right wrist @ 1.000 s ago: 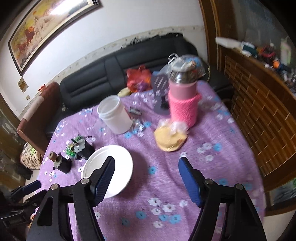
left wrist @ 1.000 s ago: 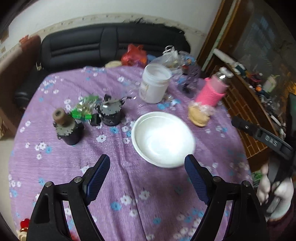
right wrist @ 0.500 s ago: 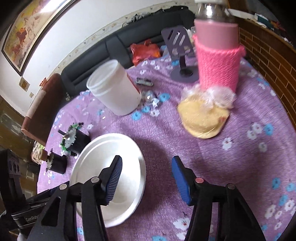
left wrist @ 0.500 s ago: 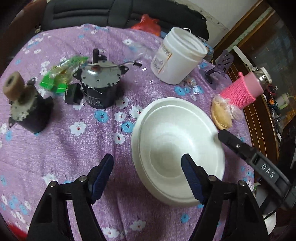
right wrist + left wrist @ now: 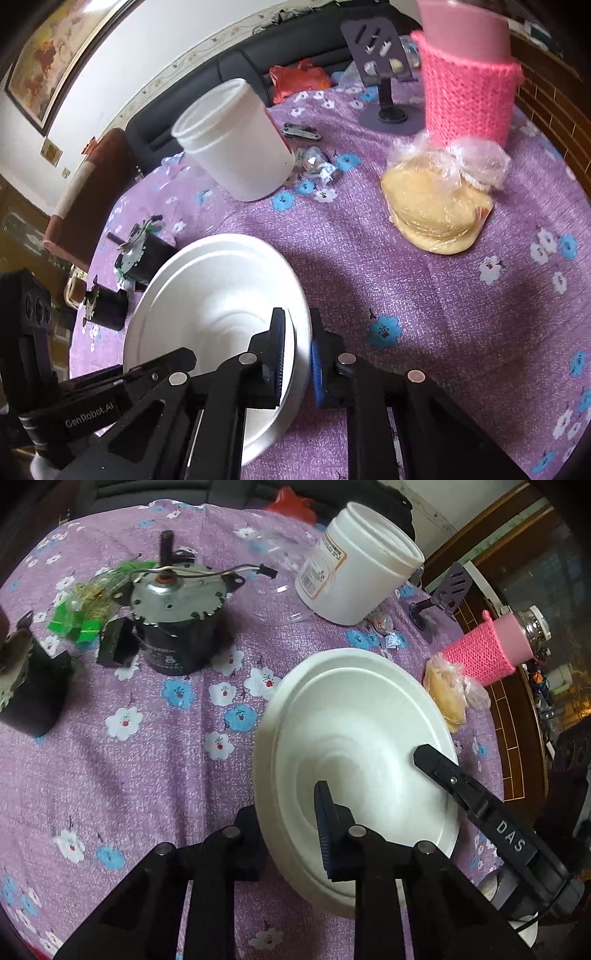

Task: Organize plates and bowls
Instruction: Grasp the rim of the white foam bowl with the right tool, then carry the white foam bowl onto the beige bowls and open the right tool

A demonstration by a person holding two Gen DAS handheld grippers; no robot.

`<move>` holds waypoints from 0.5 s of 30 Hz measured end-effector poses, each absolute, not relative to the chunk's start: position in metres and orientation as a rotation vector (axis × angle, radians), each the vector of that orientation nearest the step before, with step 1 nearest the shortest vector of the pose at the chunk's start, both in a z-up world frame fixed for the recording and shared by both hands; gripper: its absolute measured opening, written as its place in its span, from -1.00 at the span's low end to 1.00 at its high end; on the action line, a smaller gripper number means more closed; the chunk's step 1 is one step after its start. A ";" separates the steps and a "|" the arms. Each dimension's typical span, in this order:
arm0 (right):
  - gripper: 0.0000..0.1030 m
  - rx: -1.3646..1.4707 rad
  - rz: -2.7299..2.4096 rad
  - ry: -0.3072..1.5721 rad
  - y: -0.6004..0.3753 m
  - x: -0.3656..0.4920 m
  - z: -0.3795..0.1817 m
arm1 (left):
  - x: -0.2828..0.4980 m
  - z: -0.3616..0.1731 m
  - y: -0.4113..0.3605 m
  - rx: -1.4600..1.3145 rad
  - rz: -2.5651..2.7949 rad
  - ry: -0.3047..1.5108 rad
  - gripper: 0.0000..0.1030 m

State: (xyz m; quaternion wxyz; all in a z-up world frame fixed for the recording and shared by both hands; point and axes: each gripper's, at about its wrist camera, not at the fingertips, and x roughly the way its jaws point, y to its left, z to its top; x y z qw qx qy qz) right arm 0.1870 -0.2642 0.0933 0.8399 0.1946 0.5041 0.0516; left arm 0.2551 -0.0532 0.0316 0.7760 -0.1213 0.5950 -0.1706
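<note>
- Left hand-held gripper (image 5: pixel 291 823) is clamped on the round white foam plate's (image 5: pixel 354 723) near rim.
- Right hand-held gripper (image 5: pixel 297 354) pinches the opposite rim above the purple flowered bench (image 5: pixel 424 295).

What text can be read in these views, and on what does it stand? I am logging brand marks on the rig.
"DAS": on the right hand-held gripper, seen from the left wrist view.
"GenRobot.AI": on the left hand-held gripper, seen from the right wrist view.
Label on the white plastic jar: a barcode and print, too small to read.
Marking on the black motor: blurred, unreadable.
</note>
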 end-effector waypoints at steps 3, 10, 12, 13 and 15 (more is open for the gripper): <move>-0.81 0.397 0.116 1.057 -0.260 0.179 0.102 | 0.244 0.041 -0.045 -0.264 -0.354 1.283 -0.60; -0.81 0.348 0.157 1.011 -0.242 0.136 0.137 | 0.186 0.081 -0.038 -0.184 -0.304 1.250 -0.60; -0.81 0.339 0.171 0.992 -0.238 0.119 0.149 | 0.168 0.090 -0.031 -0.193 -0.313 1.239 -0.60; -0.81 0.342 0.182 0.985 -0.236 0.110 0.155 | 0.158 0.095 -0.026 -0.206 -0.322 1.233 -0.60; -0.81 0.349 0.199 0.976 -0.233 0.094 0.162 | 0.137 0.103 -0.013 -0.232 -0.339 1.214 -0.60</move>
